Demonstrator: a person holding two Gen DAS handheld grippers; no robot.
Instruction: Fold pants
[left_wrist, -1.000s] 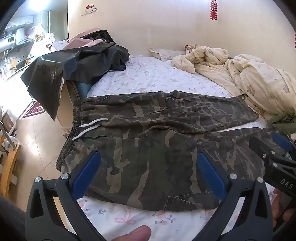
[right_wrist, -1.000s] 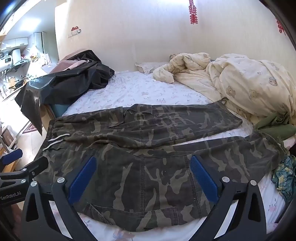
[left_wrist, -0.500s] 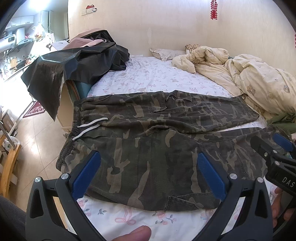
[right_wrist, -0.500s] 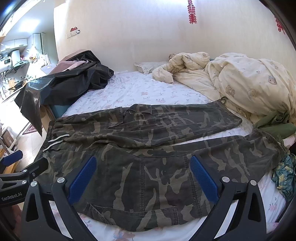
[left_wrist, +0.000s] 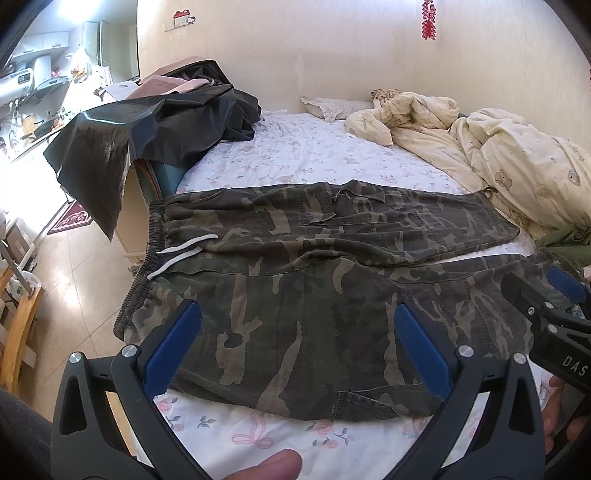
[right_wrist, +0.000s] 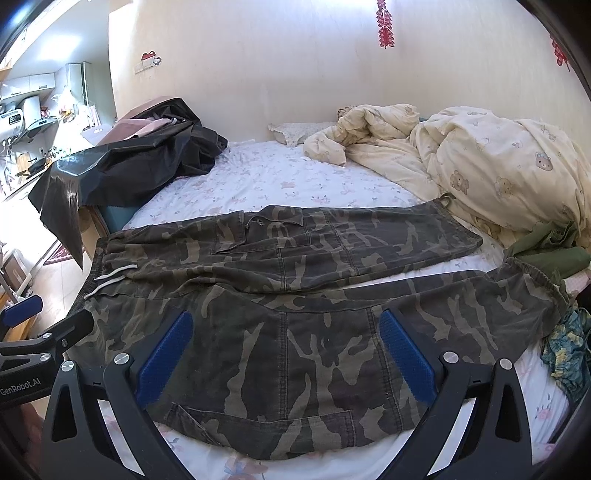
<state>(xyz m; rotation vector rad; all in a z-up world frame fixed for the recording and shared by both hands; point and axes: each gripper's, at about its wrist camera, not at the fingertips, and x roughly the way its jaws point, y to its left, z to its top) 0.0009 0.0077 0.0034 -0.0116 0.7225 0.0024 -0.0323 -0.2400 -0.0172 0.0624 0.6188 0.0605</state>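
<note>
pants (left_wrist: 295, 295) flat on bed (left_wrist: 314, 155), unfolded | left claw (left_wrist: 295, 343) and right claw (right_wrist: 284, 350) spread apart, empty, over lower-frame leg | advice: pinch near-edge hem and waistband, lift evenly onto far leg

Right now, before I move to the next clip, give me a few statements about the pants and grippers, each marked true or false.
1. The pants lie flat on the bed, legs spread apart. True.
2. The left gripper is shut on the waistband. False: its jaws stand wide open, holding nothing.
3. The right gripper is open above the near leg. True.
4. The white drawstring lies at the waistband end, on the left in both views. True.
5. The pants are already folded in half. False: both legs lie side by side, unfolded.
6. The duvet covers the pants. False: it is bunched up beyond the leg cuffs.
</note>
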